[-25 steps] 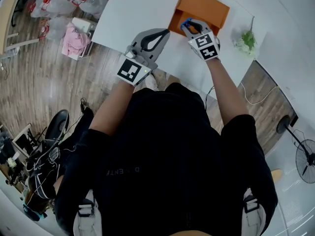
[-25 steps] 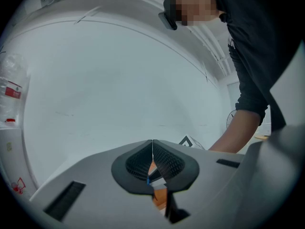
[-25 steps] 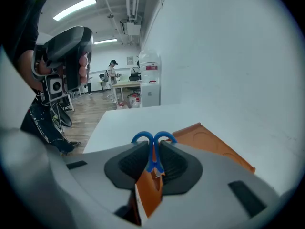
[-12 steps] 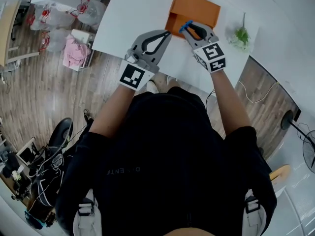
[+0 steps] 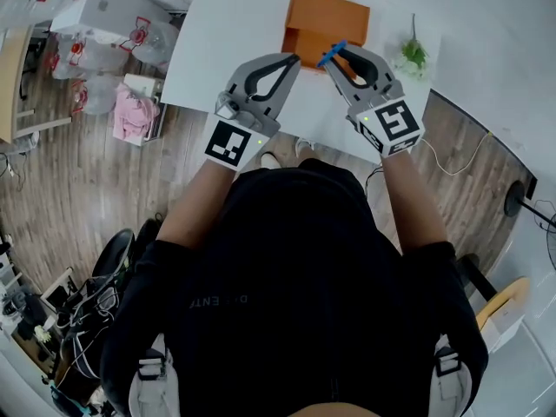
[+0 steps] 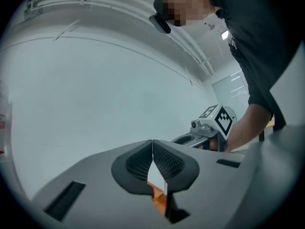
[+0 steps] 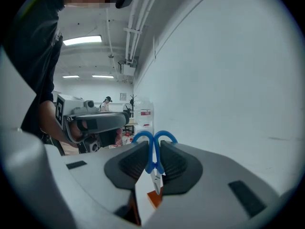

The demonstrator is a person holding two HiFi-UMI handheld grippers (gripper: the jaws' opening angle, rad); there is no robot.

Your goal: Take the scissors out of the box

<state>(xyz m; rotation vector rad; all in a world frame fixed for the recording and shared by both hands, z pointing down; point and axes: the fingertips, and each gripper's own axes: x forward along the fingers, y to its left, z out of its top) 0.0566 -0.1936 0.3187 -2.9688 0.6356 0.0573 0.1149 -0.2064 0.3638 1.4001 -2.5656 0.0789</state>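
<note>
An open orange box (image 5: 326, 23) stands on the white table (image 5: 234, 16); both gripper views show it below the jaws, the orange box (image 6: 160, 200) and the orange box (image 7: 153, 198). My right gripper (image 5: 335, 57) is shut on blue-handled scissors (image 5: 330, 56), held in the air above the box's near edge. In the right gripper view the scissors (image 7: 153, 160) hang between the pads, handles up, blades pointing down. My left gripper (image 5: 294, 58) hovers just left of it, shut and empty; its pads (image 6: 164, 159) meet at the tips.
A small green plant (image 5: 413, 55) sits on the table right of the box. Bags and a pink bundle (image 5: 135, 111) lie on the wooden floor at the left. A cable (image 5: 460, 159) runs along the floor at the right. A wall rises behind the table.
Both grippers have risen. The right one has lifted the scissors up from the box's opening; the left one has come up beside it, still shut.
</note>
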